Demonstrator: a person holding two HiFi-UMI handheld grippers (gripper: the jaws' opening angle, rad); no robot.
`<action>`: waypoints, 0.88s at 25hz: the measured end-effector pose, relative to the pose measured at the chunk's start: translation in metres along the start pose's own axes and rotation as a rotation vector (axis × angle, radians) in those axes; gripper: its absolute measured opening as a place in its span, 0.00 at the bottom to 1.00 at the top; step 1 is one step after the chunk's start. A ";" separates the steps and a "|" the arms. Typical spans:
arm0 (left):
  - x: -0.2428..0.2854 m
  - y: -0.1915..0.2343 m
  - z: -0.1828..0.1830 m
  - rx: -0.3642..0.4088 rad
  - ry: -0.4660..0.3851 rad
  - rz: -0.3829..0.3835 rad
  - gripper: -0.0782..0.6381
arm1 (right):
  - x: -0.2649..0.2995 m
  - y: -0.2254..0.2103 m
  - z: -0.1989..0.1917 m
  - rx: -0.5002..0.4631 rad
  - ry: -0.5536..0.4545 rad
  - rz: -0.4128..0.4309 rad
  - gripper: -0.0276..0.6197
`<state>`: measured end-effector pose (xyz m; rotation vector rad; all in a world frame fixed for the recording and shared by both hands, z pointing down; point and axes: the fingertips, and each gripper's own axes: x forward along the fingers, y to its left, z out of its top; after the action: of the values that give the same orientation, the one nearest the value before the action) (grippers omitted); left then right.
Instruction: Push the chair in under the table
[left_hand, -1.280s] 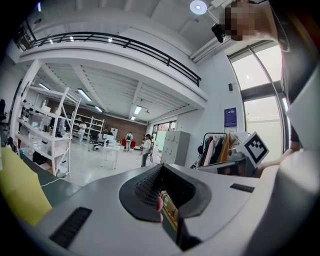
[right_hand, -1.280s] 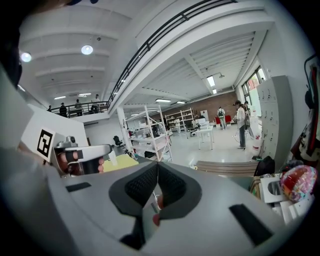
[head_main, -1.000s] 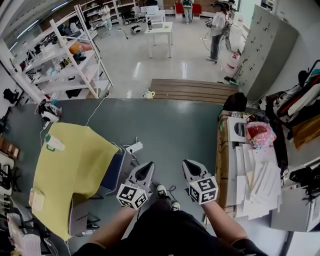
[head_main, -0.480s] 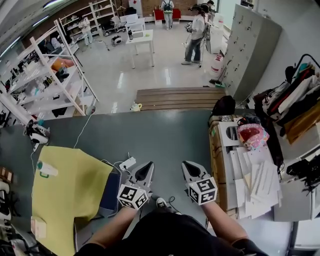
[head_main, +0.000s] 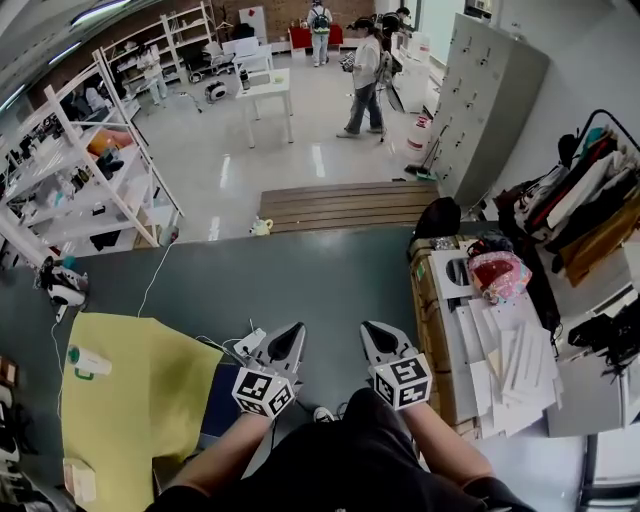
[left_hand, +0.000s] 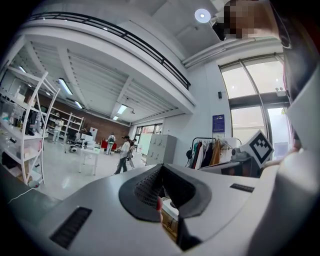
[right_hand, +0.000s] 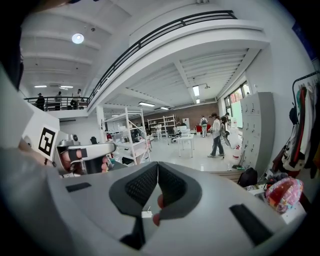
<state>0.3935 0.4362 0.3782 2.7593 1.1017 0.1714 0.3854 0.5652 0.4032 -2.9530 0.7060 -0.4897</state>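
A table draped in a yellow cloth (head_main: 130, 400) fills the lower left of the head view. A chair with a dark blue seat (head_main: 220, 398) sits against its right edge, partly under the cloth. My left gripper (head_main: 289, 331) hovers just right of the chair, apart from it, its jaws shut on nothing. My right gripper (head_main: 369, 329) floats beside it over the grey floor, also shut and empty. In the left gripper view the left gripper (left_hand: 161, 172) points level into the hall. The right gripper view has the right gripper (right_hand: 157, 172) aimed slightly downward. Neither gripper view shows the chair.
A white power strip (head_main: 250, 342) with cables lies on the floor by the chair. A paper-strewn desk (head_main: 480, 345) and a pink bag (head_main: 497, 272) stand at right. A wooden platform (head_main: 340, 205), white shelving (head_main: 90, 170), grey lockers (head_main: 490, 95) and a standing person (head_main: 365, 75) are farther off.
Both grippers stayed shut and side by side. The yellow table and chair slid down and left in the head view, and the desk at right and far room shifted left too.
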 end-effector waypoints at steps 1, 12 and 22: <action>0.001 0.001 0.000 -0.001 -0.003 -0.001 0.12 | 0.002 0.000 0.001 -0.004 -0.001 0.000 0.07; 0.024 0.014 -0.001 -0.001 -0.002 -0.029 0.12 | 0.026 -0.012 0.010 -0.005 -0.011 -0.007 0.07; 0.085 0.044 0.004 0.000 -0.006 -0.011 0.12 | 0.079 -0.054 0.030 -0.019 -0.011 0.032 0.07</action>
<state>0.4851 0.4635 0.3863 2.7508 1.1150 0.1614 0.4850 0.5771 0.4054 -2.9546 0.7595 -0.4661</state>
